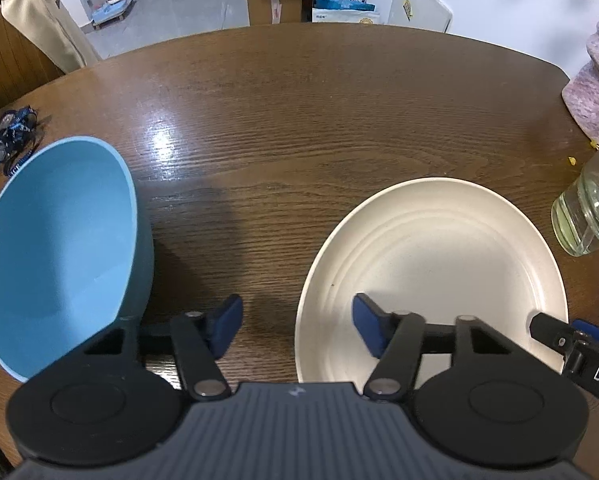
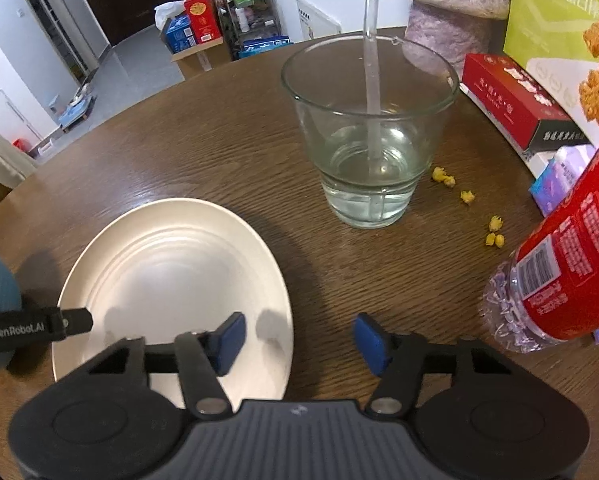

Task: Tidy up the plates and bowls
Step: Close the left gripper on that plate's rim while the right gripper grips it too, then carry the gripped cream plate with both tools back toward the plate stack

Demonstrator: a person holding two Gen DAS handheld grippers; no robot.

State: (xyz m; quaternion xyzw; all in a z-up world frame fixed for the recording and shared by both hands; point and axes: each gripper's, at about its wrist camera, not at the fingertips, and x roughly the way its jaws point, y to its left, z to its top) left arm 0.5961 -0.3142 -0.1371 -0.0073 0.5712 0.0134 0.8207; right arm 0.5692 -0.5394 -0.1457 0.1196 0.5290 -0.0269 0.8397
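- A dark blue lanyard (image 1: 13, 136) lies bunched at the far left of the wooden table (image 1: 299, 120), just behind the bowl.
- The blue bowl (image 1: 55, 248) stands upright at the left of the table, apart from the plate, with bare wood between them.
- The left gripper (image 1: 297, 330) points steeply down at the plate's left rim. One blue pad hangs over the bare wood, the other over the inside of the plate, so the rim lies between its jaws. They stand part open and press on nothing.
- The cream plate (image 1: 431, 264) lies flat on the table, in the middle, with both grippers straddling its near edges.
- The right gripper (image 2: 299, 338) reaches down at the plate's right rim. Its left pad is over the plate, its right pad over the wood; the jaws are part open and I cannot see the pads touching the rim.
- A drinking glass (image 2: 369, 128) with a little water and a clear straw (image 2: 373, 76) stands behind the plate to the right.
- Small yellow crumbs (image 2: 467, 197) lie scattered just right of the glass.
- A red-labelled bottle (image 2: 559, 268) leans in at the far right, with a red box (image 2: 511, 100) behind it.
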